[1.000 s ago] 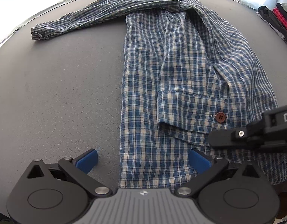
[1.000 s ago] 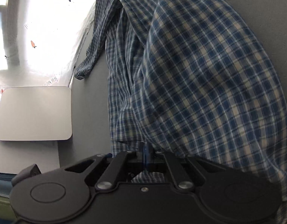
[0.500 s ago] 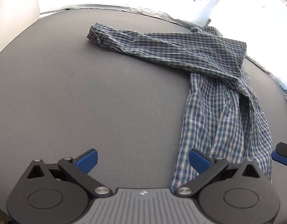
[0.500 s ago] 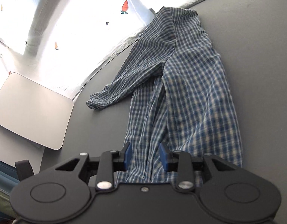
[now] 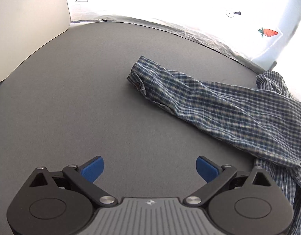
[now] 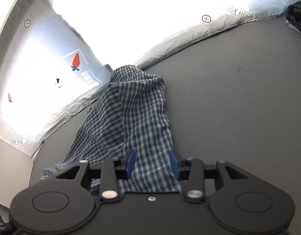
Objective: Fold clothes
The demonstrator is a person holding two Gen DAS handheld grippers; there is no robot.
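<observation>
Left tongs (image 5: 148, 168) wide, empty, over bare worktop (image 5: 72, 107); sleeve (image 5: 209, 101) at 2 o'clock. Right tongs (image 6: 152, 163) part-open, straddling shirt (image 6: 130, 117), grip uncertain. Risks: cloth snags on tongs and drags fold; cuff pinch gathers sleeve crooked.

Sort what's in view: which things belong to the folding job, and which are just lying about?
Job: blue-and-white plaid cotton shirt, open left gripper, open right gripper, grey felt table.
Lying about: white rounded board, carrot-printed white sheet, dark bundle.
</observation>
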